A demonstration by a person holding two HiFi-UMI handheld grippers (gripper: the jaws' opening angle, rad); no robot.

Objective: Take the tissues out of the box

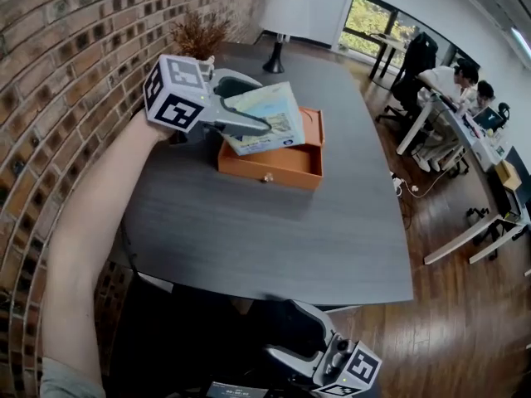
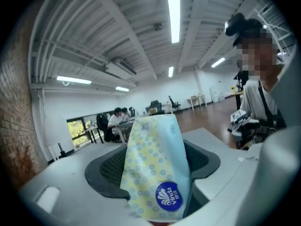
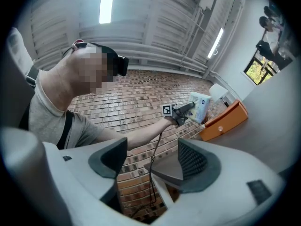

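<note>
A soft tissue pack (image 1: 267,118), pale yellow and blue with a round blue logo, hangs tilted above the open orange box (image 1: 267,171) on the dark table. My left gripper (image 1: 246,110) is shut on it, and in the left gripper view the pack (image 2: 155,168) fills the gap between the dark pads (image 2: 109,167). My right gripper (image 1: 284,337) hangs low, off the table's near edge, open with nothing between its jaws (image 3: 153,159). The right gripper view also shows the pack (image 3: 201,106) and the box (image 3: 225,119) from afar.
A brick wall (image 1: 66,73) runs along the table's left side. A white lamp (image 1: 282,23) and a dried plant (image 1: 199,36) stand at the far end. People sit at desks (image 1: 452,81) to the right, across a wooden floor (image 1: 448,305).
</note>
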